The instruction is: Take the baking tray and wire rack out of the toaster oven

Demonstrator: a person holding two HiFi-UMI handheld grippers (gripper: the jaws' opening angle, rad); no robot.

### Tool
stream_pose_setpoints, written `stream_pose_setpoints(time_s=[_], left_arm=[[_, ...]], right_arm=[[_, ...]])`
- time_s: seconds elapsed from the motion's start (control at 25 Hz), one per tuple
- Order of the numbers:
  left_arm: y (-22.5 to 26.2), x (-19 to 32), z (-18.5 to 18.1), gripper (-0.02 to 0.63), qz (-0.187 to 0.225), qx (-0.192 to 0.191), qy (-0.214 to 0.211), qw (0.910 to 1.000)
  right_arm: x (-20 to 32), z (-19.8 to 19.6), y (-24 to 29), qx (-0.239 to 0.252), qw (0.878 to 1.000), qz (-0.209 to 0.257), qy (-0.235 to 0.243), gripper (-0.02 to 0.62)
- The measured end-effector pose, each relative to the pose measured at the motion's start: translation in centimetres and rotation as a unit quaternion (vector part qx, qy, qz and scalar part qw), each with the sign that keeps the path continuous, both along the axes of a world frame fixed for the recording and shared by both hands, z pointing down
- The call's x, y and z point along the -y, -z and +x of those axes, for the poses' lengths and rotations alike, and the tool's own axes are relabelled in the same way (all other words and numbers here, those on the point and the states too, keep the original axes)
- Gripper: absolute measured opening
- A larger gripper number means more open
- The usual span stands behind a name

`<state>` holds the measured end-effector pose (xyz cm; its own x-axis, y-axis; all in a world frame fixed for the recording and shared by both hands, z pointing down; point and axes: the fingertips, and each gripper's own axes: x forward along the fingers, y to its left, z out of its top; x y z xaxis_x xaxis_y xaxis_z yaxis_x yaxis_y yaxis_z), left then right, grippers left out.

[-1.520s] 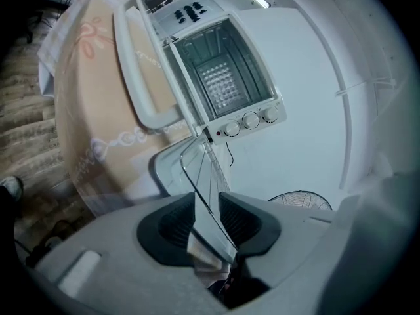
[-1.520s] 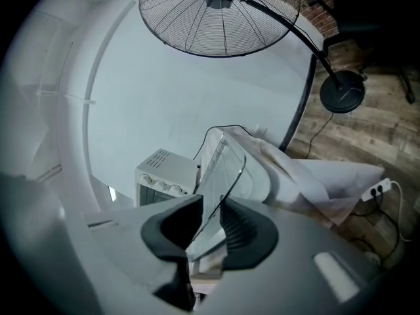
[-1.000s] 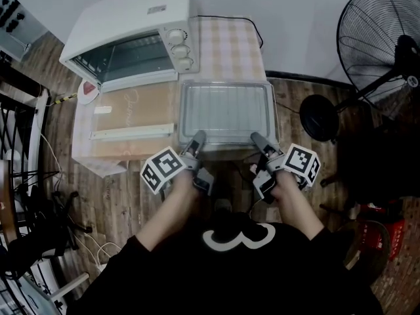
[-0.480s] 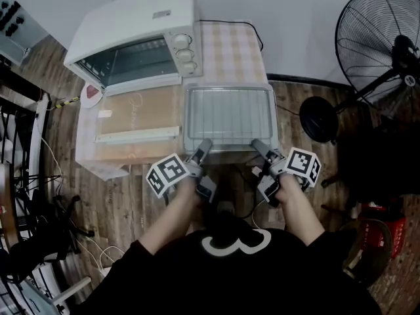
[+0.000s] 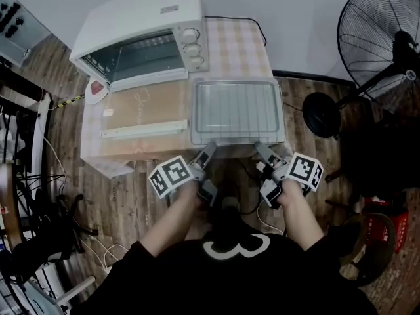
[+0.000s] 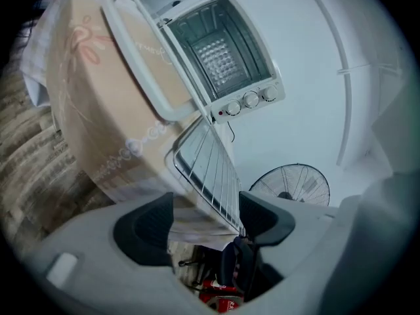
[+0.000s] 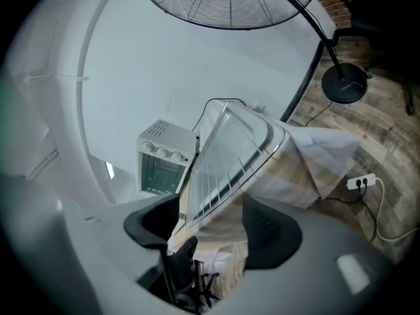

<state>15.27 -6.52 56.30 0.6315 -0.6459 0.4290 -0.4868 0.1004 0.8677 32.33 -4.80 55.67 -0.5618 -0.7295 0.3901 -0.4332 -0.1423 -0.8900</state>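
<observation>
The grey baking tray with the wire rack in it lies on the table, right of the white toaster oven. The oven's door hangs open and flat. My left gripper and right gripper sit just off the tray's near rim, one at each end. Both jaws have just been opening and stand wide, gripping nothing. In the left gripper view the tray shows ahead of the left gripper, its pads clear of it. In the right gripper view the tray likewise lies beyond the right gripper.
A checked cloth covers the table behind the tray. A standing fan with a round base is to the right. A red crate sits on the wooden floor, a black metal frame at the left, a power strip by the table.
Both grippers have opened, let go of the tray's near rim and drawn back a little toward the person. The tray rests on the table.
</observation>
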Motion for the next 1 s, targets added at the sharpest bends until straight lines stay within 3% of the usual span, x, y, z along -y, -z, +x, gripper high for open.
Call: stream_pose_setpoints(time_s=[0.2, 0.36, 0.48, 0.64, 0.76, 0.88, 1.0], left_arm=[[1.4, -2.4, -1.4, 0.299, 0.045, 0.05, -0.051, 0.9965], [3.6, -5.4, -2.1, 0.289, 0.087, 0.079, -0.105, 0.9875], [6.5, -7.6, -2.9, 0.212, 0.14, 0.104, -0.145, 0.9739], [11.9, -10.7, -3.9, 0.109, 0.248, 0.145, -0.195, 0.938], [15.8, -13.6, -4.2, 0.052, 0.332, 0.161, -0.227, 0.9012], [18.4, -16.9, -4.0, 0.016, 0.386, 0.174, -0.274, 0.8634], [20.1, -19.8, -4.2, 0.009, 0.413, 0.175, -0.302, 0.8416]], right_arm=[[-2.1, -1.4, 3.3, -0.109, 0.989, 0.092, 0.035, 0.142], [-4.4, -3.9, 8.1, -0.176, 0.961, 0.199, 0.074, 0.011], [-7.1, -6.9, 11.7, -0.209, 0.935, 0.261, 0.122, 0.003], [-11.5, -11.4, 15.7, -0.259, 0.888, 0.329, 0.19, 0.003], [-14.3, -13.7, 17.8, -0.282, 0.863, 0.359, 0.216, 0.003], [-16.6, -15.2, 19.7, -0.283, 0.852, 0.377, 0.226, 0.003], [-18.5, -16.1, 21.2, -0.275, 0.851, 0.388, 0.224, 0.003]])
